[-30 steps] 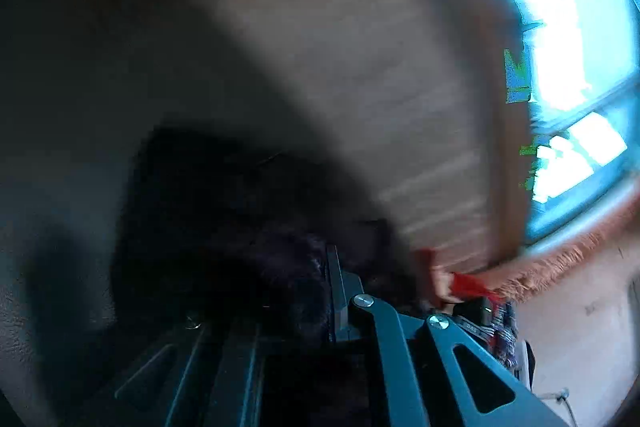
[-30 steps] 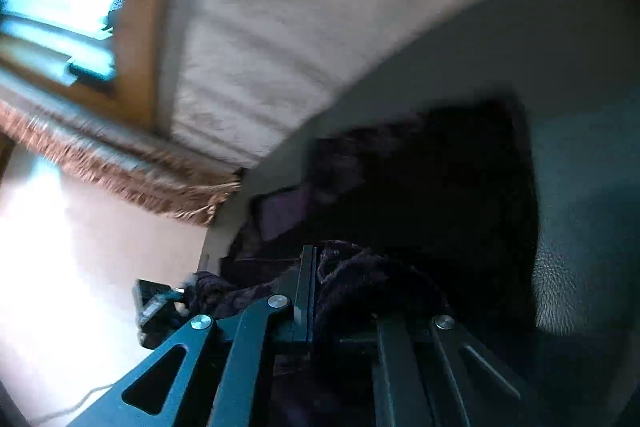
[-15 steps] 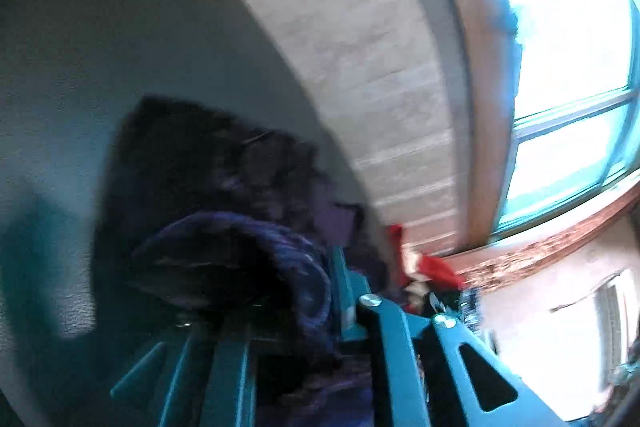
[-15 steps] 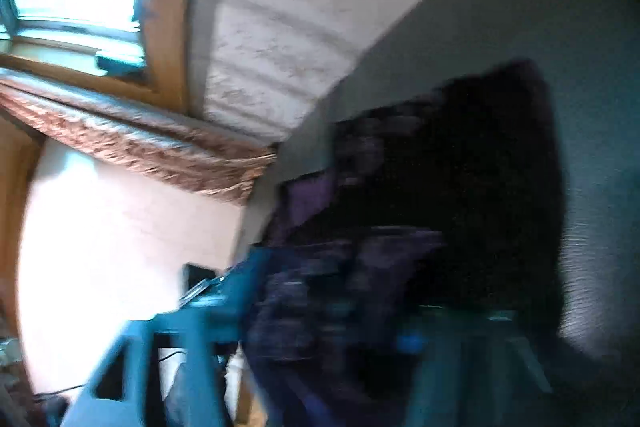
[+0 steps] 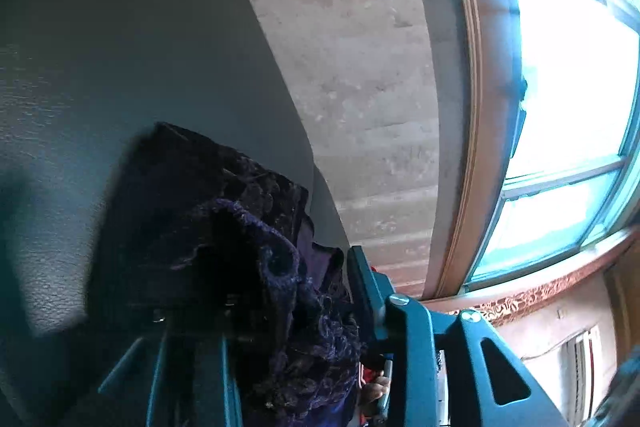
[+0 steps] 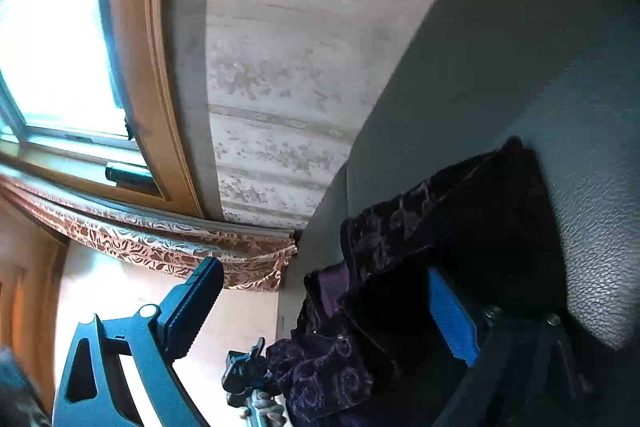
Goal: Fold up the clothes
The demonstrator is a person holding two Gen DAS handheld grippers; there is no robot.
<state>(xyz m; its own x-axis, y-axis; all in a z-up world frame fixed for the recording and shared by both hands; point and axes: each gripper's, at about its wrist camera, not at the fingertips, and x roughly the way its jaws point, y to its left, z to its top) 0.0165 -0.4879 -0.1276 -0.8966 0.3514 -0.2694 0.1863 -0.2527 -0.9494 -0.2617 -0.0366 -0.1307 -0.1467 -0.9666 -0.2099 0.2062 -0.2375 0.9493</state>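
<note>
No readable text, label, brand, number or sign anywhere in either wrist view. Only woven swirls on the dark purple embossed velvet garment (image 5: 248, 227) and a floral pattern on the pale striped wallpaper (image 6: 280, 87), neither forming letters.

dark purple swirl-patterned garment (image 5: 256, 251), teal hand-held gripper (image 6: 320, 307), grey sofa (image 5: 120, 47)

Layout of the scene. The garment (image 5: 208, 211) lies on the cushioned surface (image 5: 100, 59), near its edge. Behind that edge stands the wall (image 5: 360, 87), with the window (image 5: 568, 87) set in it and a patterned curtain (image 6: 160, 247) along the window's frame. The left gripper (image 5: 288, 291) sits against the garment's bunched portion; the right gripper (image 6: 320, 307) straddles its edge.
</note>
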